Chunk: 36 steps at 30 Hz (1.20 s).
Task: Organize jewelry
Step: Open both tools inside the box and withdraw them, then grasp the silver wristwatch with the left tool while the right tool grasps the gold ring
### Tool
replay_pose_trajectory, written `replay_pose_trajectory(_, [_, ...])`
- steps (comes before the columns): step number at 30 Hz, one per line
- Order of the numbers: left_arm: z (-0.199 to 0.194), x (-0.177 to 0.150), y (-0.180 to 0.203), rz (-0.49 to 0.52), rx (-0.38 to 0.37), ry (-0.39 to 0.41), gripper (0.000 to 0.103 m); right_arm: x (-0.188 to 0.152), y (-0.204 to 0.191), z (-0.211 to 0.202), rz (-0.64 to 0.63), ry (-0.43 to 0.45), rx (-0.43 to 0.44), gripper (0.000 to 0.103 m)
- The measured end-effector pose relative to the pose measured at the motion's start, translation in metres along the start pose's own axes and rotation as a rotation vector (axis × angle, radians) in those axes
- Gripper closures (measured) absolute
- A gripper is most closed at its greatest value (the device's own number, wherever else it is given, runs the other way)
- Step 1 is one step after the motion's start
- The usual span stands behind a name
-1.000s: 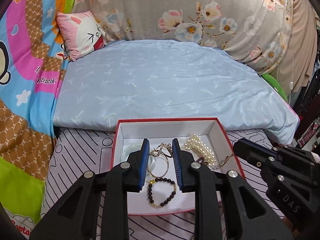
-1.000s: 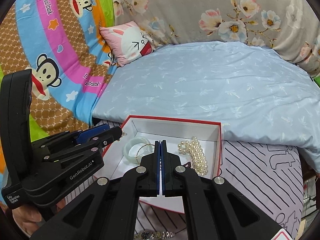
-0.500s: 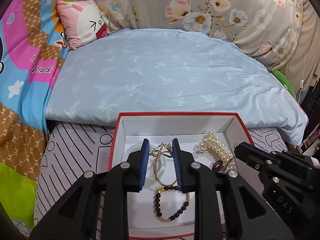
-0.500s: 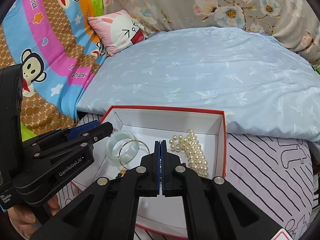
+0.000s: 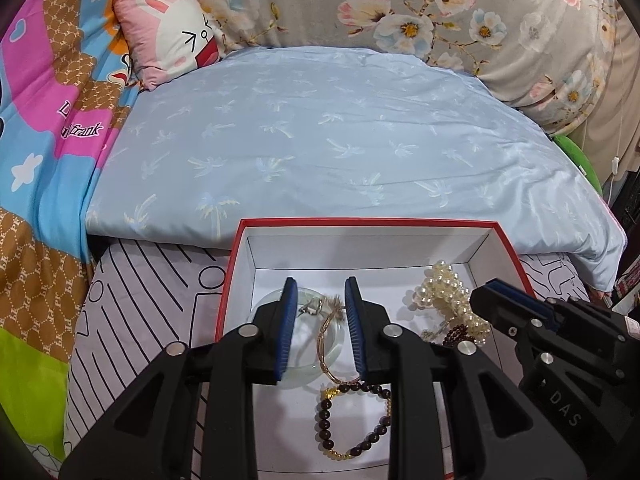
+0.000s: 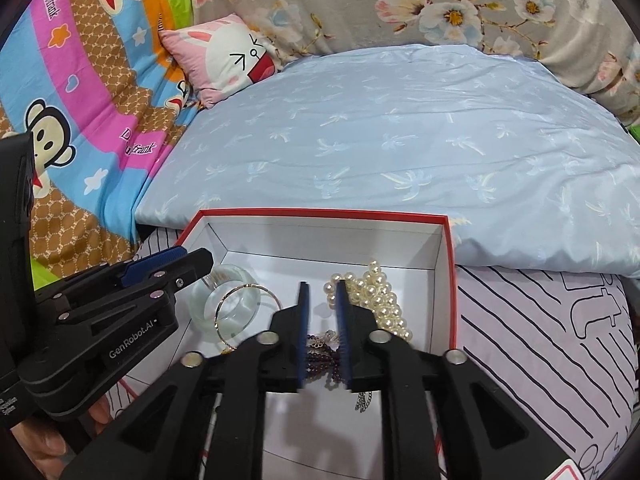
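Your two handheld grippers: matte black frames, ribbed blue pads, silver pivot screws; the left gripper (image 5: 320,328) reads "GenRobot.AI", the right gripper (image 6: 323,332) "DAS".

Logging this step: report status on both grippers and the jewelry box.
Left gripper and right gripper: jaws just opening, empty. Left over jade bangle, right over purple beads. All jewelry loose in red box. Nothing in the way.

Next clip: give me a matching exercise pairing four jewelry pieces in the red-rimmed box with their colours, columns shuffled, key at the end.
Things:
1. pearl strand
2. jade bangle
3. thin hoop bangle
4. beaded bracelet

Colours:
A. gold
B. dark brown with gold accents
C. cream white
D. pale translucent green

Pairs: 1-C, 2-D, 3-A, 4-B
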<state>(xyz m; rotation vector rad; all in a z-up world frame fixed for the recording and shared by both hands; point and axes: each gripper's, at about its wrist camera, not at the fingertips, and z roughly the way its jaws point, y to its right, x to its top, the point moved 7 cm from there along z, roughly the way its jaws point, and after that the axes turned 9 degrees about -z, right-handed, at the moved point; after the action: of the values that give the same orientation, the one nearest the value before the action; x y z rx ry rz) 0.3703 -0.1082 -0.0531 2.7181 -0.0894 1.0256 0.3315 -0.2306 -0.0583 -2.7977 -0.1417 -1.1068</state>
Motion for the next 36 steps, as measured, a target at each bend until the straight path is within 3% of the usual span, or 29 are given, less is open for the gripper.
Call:
replay_pose_trajectory(1, [0.0, 0.0, -0.001, -0.002, 0.004, 0.002, 0.071, 0.0, 0.0, -0.001, 0.001, 0.004, -0.003, 0.075])
replay_pose_trajectory(3, [-0.002, 0.001, -0.004, -0.014, 0.015, 0.009, 0.053, 0.0, 0.001, -0.005, 0.0, 0.011, -0.01, 0.074])
replay_pose_trajectory(19, [-0.036, -0.005, 0.0, 0.0, 0.016, 0.038, 0.05, -0.01, -0.004, -0.042, -0.021, 0.039, -0.014, 0.073])
replay_pose_trajectory(25, [-0.056, -0.016, 0.002, 0.021, 0.026, 0.048, 0.05, -0.025, -0.009, -0.064, -0.029, 0.046, -0.022, 0.066])
replay_pose_trajectory(32, [-0.082, -0.037, 0.002, 0.027, 0.042, 0.058, 0.036, -0.05, -0.012, -0.09, -0.015, 0.05, -0.033, 0.057])
replay_pose_trajectory(36, [-0.092, -0.053, 0.003, 0.032, 0.035, 0.047, 0.036, -0.073, -0.013, -0.102, -0.03, 0.036, -0.067, 0.056])
